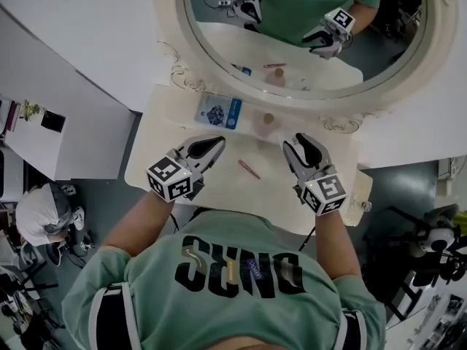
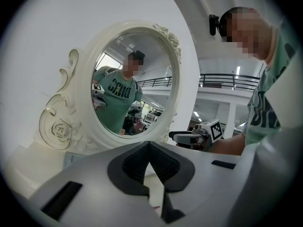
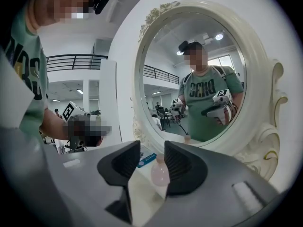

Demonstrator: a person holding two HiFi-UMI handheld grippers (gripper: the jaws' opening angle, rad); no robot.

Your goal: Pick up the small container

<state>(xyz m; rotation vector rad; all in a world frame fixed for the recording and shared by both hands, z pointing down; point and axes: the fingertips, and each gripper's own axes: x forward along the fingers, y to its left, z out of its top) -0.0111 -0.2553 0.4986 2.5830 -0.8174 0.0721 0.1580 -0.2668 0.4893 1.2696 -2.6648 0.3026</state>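
The small container [image 1: 268, 122] — a pale pink bottle with no readable label — stands on the desk [image 1: 157, 159] at the frame's centre, just below the mirror [image 1: 169, 13]. At its left a blue card [image 1: 217, 112] is laid; its print is too small to be read. The right tongs [image 1: 300, 146] are held wide, the container seen through their gap, untouched. The left tongs [image 1: 217, 144] are closed and empty. The shirt lettering [image 1: 241, 265] is seen upside down — not surely legible.

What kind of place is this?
Probably a dressing table set up in a big indoor hall: a white table, an ornate oval mirror, a small pink bottle, and balcony railings behind.
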